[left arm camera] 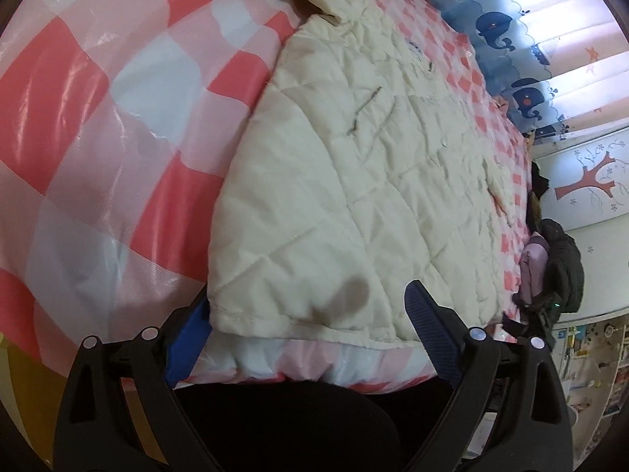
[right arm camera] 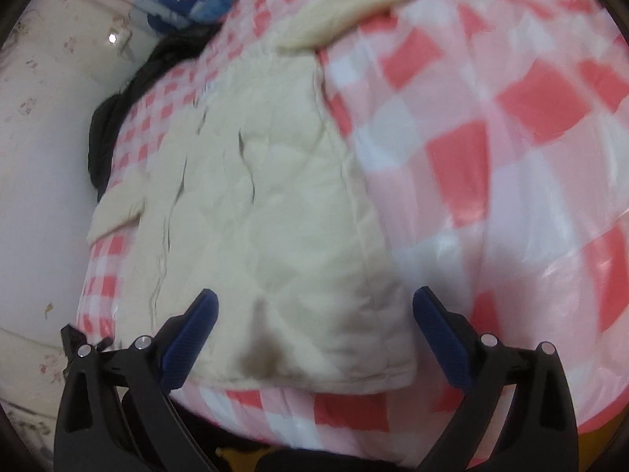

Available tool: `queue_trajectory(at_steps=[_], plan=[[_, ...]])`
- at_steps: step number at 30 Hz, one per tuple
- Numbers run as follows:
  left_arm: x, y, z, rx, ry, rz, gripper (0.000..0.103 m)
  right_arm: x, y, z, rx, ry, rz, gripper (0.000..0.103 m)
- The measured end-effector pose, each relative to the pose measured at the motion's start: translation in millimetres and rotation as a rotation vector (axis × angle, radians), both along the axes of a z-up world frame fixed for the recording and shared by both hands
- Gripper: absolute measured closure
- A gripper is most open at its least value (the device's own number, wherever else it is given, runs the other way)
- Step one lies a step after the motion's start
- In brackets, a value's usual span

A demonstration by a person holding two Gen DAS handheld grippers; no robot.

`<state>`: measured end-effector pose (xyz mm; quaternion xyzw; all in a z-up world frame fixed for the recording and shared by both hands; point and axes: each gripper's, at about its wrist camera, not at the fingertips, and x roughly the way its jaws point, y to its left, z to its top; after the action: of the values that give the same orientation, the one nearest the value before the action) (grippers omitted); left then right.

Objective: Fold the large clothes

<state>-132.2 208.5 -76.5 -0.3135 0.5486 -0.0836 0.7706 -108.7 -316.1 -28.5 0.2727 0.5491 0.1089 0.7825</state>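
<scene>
A cream quilted jacket (left arm camera: 354, 181) lies flat on a pink, red and white checked cover (left arm camera: 98, 126), its hem at the near edge. My left gripper (left arm camera: 310, 306) is open, its blue pads either side of the hem's left corner; the left pad (left arm camera: 188, 346) is partly tucked under the hem. In the right wrist view the same jacket (right arm camera: 267, 204) lies on the checked cover (right arm camera: 511, 157). My right gripper (right arm camera: 314, 310) is open, its pads straddling the hem's right corner. A sleeve (right arm camera: 354, 11) stretches out at the far right.
Dark clothes (left arm camera: 558, 271) are piled at the table's far right end. A blue whale-print curtain (left arm camera: 507, 27) hangs behind. A dark garment (right arm camera: 129, 82) hangs off the far left edge in the right wrist view, next to a white wall (right arm camera: 39, 157).
</scene>
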Motion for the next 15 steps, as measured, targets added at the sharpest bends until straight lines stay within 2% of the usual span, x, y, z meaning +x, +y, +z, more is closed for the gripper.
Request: queue_trajectory(at_steps=[1, 3, 5, 6, 8, 10, 11, 12, 13, 14, 15], plan=[[-1.6, -1.7, 2.8, -0.008, -0.010, -0.001, 0.019, 1.4, 2.9, -2.3, 0.019, 0.012, 0.014, 0.008], [-3.2, -4.5, 9.7, -0.030, -0.031, -0.007, 0.034, 1.6, 4.7, -0.7, 0.106, -0.007, 0.034, 0.008], [-3.0, -5.8, 15.0, -0.045, -0.051, -0.023, 0.058, 1.7, 1.8, 2.7, 0.282, -0.055, 0.050, 0.008], [-0.6, -8.5, 16.6, -0.047, -0.057, -0.031, 0.064, 2.0, 1.0, 3.1, 0.299, -0.062, 0.050, 0.008], [3.5, -8.4, 14.7, -0.062, -0.050, -0.037, 0.074, 6.1, 4.8, -1.0, 0.213, -0.029, 0.058, 0.008], [6.7, -6.5, 7.3, -0.072, -0.022, -0.024, 0.077, 8.1, 6.3, -8.0, 0.200, -0.004, 0.066, 0.017], [5.4, -2.6, 4.5, -0.076, -0.011, -0.014, 0.078, 8.0, 5.3, -11.1, 0.201, 0.005, 0.065, 0.034], [5.2, -0.3, 1.4, -0.083, 0.000, -0.002, 0.079, 7.5, 3.7, -12.7, 0.206, 0.006, 0.060, 0.060], [5.2, 1.2, -1.2, -0.090, 0.006, 0.012, 0.082, 6.9, 1.3, -15.1, 0.225, 0.003, 0.050, 0.078], [5.1, 2.1, -1.3, -0.095, 0.004, 0.021, 0.085, 5.5, -1.3, -17.0, 0.241, 0.001, 0.045, 0.087], [5.0, 2.6, -0.3, -0.100, -0.001, 0.023, 0.088, 5.3, -0.4, -15.0, 0.244, -0.009, 0.049, 0.088]])
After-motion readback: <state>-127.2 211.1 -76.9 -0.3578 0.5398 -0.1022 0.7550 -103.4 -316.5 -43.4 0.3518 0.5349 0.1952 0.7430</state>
